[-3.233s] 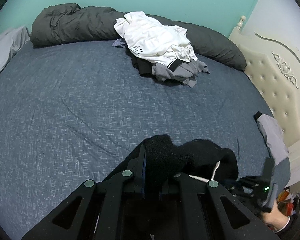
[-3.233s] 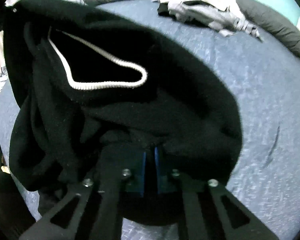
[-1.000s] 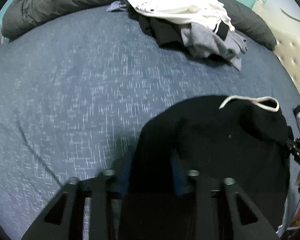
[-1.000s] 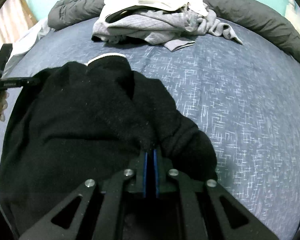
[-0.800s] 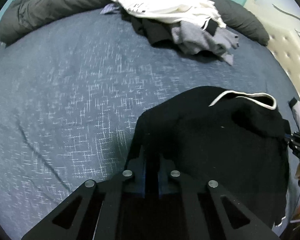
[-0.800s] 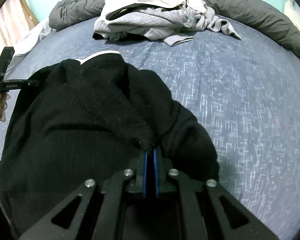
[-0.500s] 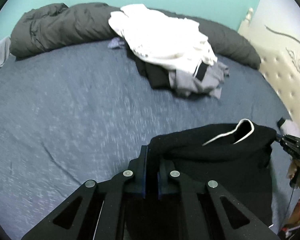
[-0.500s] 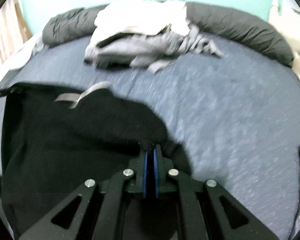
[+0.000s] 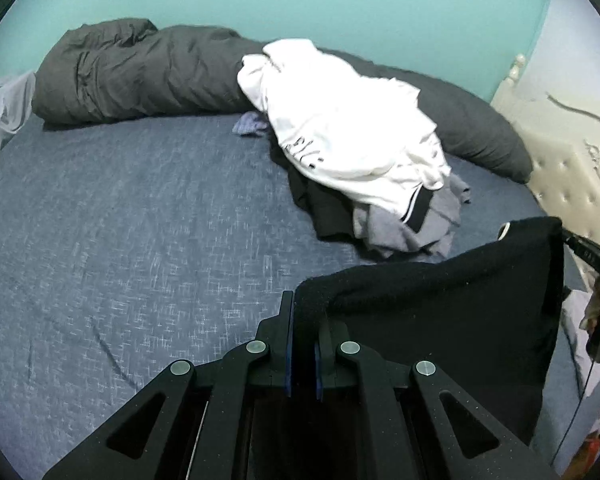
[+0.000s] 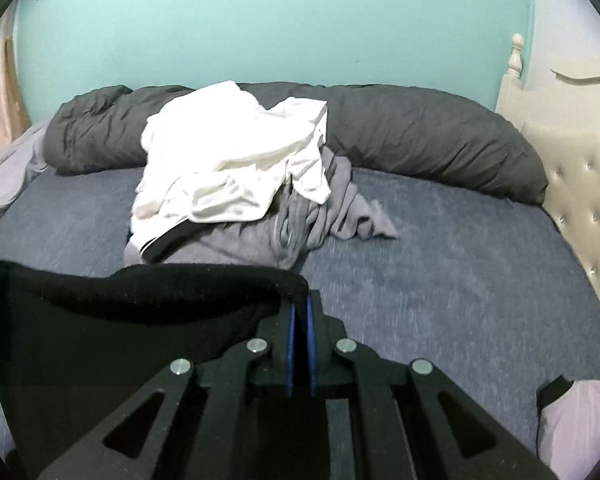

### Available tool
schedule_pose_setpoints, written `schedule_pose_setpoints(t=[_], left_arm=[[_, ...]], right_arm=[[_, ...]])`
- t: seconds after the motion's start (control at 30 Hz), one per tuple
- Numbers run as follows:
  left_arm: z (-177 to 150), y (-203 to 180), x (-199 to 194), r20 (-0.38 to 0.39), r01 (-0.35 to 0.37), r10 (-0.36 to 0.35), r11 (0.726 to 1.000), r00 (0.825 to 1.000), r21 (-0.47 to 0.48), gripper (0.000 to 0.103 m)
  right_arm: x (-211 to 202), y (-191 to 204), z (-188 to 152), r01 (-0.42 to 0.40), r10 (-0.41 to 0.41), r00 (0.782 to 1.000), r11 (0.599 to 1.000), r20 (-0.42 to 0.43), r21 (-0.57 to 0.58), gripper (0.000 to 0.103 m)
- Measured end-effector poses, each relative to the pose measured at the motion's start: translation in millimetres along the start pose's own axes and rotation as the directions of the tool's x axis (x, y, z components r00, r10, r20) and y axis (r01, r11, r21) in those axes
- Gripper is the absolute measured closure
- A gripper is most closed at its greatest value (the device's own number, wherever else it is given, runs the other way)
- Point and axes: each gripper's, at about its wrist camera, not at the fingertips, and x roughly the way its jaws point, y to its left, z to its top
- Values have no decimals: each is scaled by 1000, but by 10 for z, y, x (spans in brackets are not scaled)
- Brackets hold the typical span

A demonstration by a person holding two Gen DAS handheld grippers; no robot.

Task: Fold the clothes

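- Nearest in the left wrist view: left gripper, black with blue pads, jaws pressed nearly together and pinching one top corner of a black fleece garment; jaws have just been closing on that fabric.
- Nearest in the right wrist view: right gripper, same build, jaws clamped tight on the opposite top corner of the same black garment.
- Stretched between the two grippers: garment's top edge, drawn out sideways, the rest hanging down as a dark sheet above the bed.
- At the garment's far corner in the left view: a sliver of white trim, with the tip of the other gripper just beside it at the frame's right edge.
- Beneath and beyond: blue-grey mottled bedsheet, mostly flat, a few shallow creases.
- At the lower right corner of the right view: a pale lilac cloth with a black edge, lying on the sheet.
- Mid-distance: a heap of unfolded clothes, white garment on top, grey garments and a black piece underneath.
- Behind the heap: a long rolled dark grey duvet along the bed's far side.
- To the right: cream tufted headboard with a turned post.
- Farthest: plain turquoise wall.
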Motion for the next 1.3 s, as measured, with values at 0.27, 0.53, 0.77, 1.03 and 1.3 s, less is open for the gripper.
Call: schedule_pose_setpoints(t=[0.27, 0.53, 0.77, 1.03, 1.3], left_arm=[[-312, 109, 392, -93, -9, 4, 998, 996, -60, 67], [-654, 220, -286, -85, 5, -9, 999, 996, -38, 65], [-1398, 278, -732, -148, 16, -25, 998, 989, -62, 65], [-2286, 437, -905, -256, -15, -6, 997, 967, -78, 63], [-2856, 555, -897, -329, -13, -19, 995, 944, -96, 62]], right_arm=[[593, 22, -246, -10, 22, 994, 994, -107, 111, 94], [19, -274, -720, -162, 170, 985, 966, -22, 200, 64], [-369, -136, -1703, -308, 357, 910, 923, -211, 230, 54], [-482, -212, -2746, -208, 336, 869, 914, -364, 348, 45], [-552, -44, -2973, -248, 376, 838, 908, -395, 337, 46]])
